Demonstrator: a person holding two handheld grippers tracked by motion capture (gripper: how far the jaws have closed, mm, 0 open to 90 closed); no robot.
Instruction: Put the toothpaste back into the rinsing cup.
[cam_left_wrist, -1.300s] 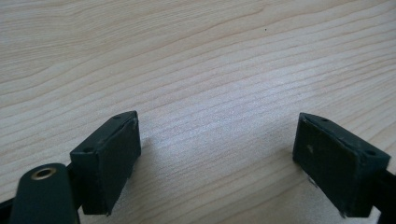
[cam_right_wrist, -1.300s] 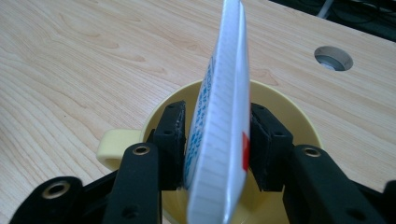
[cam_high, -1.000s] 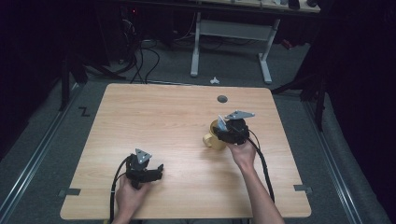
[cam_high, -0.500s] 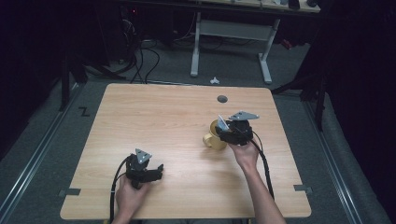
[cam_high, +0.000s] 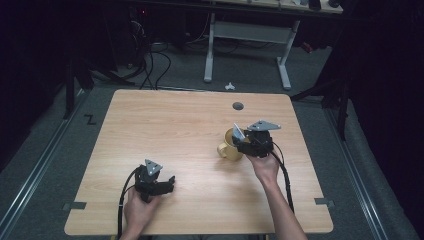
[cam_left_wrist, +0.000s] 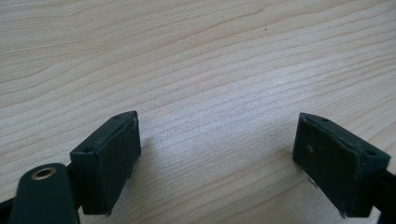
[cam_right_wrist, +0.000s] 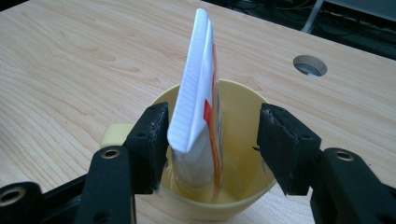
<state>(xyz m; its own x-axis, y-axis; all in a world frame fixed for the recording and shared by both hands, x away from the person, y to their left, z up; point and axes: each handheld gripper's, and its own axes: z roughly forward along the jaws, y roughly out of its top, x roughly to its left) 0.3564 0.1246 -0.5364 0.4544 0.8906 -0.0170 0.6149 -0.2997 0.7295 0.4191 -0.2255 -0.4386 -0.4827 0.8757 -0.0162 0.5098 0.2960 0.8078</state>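
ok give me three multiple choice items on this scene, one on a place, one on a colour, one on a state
1. Where does the white tube stand?
A. inside the mug
B. flat on the table
C. in the left claw

2. What colour is the mug?
A. blue
B. yellow
C. red

3. How do the right claw jaws stand?
A. clamped on the mug's handle
B. shut with nothing between
C. apart, the far jaw clear of the tube

A: its lower end sits in the mug, upright.
B: rim and wall are yellow.
C: a gap shows beside the tube; the jaws have just been opening.
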